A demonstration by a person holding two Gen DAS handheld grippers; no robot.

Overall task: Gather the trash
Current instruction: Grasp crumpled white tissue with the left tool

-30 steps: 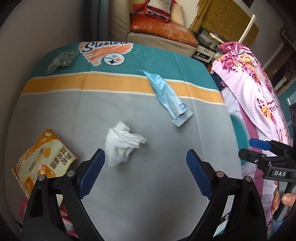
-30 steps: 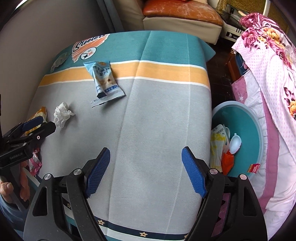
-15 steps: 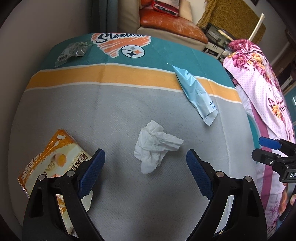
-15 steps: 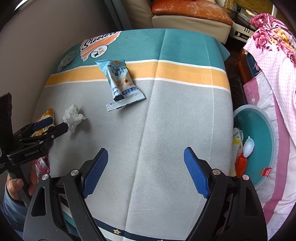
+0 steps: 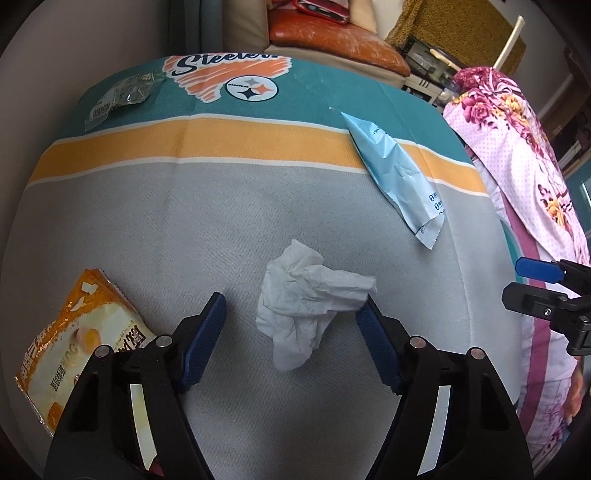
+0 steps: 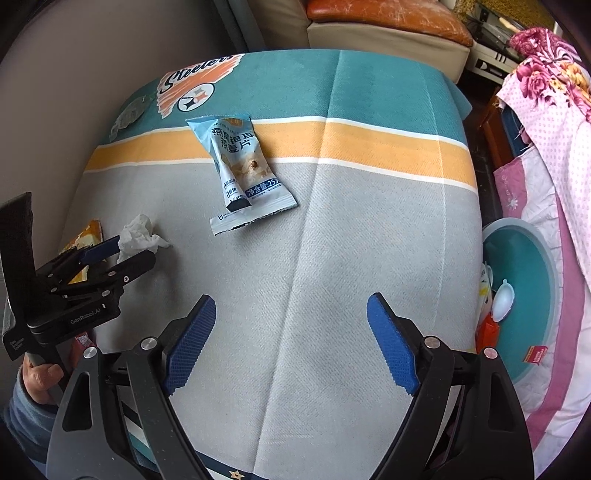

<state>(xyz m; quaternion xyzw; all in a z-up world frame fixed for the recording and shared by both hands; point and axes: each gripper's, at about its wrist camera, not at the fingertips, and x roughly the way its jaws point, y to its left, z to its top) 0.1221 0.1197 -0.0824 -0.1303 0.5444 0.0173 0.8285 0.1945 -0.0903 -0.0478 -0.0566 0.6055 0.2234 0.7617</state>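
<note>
A crumpled white tissue (image 5: 304, 301) lies on the cloth-covered table (image 5: 221, 221). My left gripper (image 5: 293, 306) is open with the tissue between its blue pads, low over the cloth; the tissue's right tip touches the right pad. The tissue (image 6: 140, 236) and the left gripper (image 6: 110, 254) also show in the right wrist view. A light blue snack wrapper (image 5: 400, 173) (image 6: 245, 173) lies to the right, farther back. An orange noodle packet (image 5: 81, 343) lies at the left. My right gripper (image 6: 291, 317) is open and empty above the grey cloth.
A clear crumpled wrapper (image 5: 122, 96) lies at the table's far left corner. A teal basin (image 6: 528, 306) holding several pieces of trash stands on the floor to the right of the table. A pink floral cloth (image 6: 554, 122) hangs beside it. A sofa (image 6: 384, 26) stands behind.
My left gripper has moved forward and lower, so the tissue now sits between its pads; its jaws have narrowed a little. My right gripper has shifted slightly forward over the table.
</note>
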